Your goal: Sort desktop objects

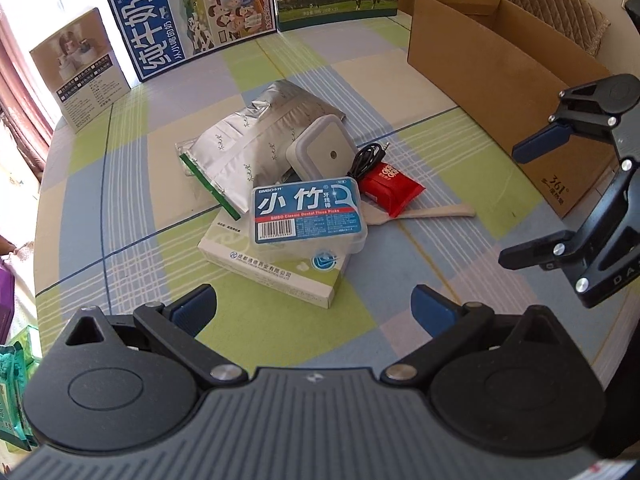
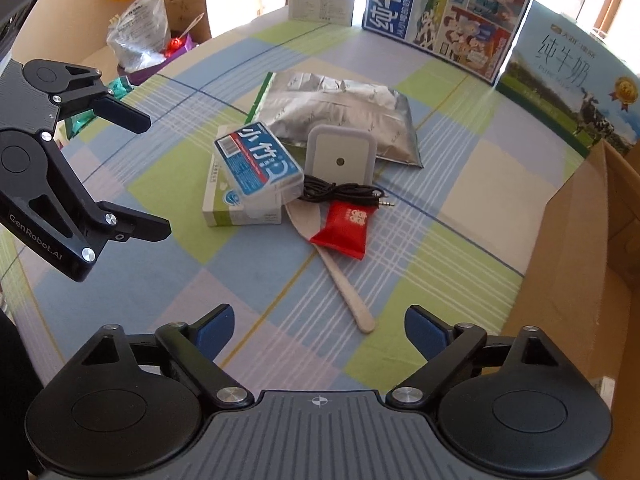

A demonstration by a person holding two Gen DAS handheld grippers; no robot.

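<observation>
Both our grippers, left and right, gape wide, holding nothing above the checked tablecloth. Ahead, a clear dental floss box tops a flat carton, beside crinkled foil pouch, red sachet and pale spoon.

From your left wrist view: floss-pick box rests on the medicine carton; foil pouch at 11 o'clock behind it, night light at 12, snack packet and cardboard box toward 2.
</observation>
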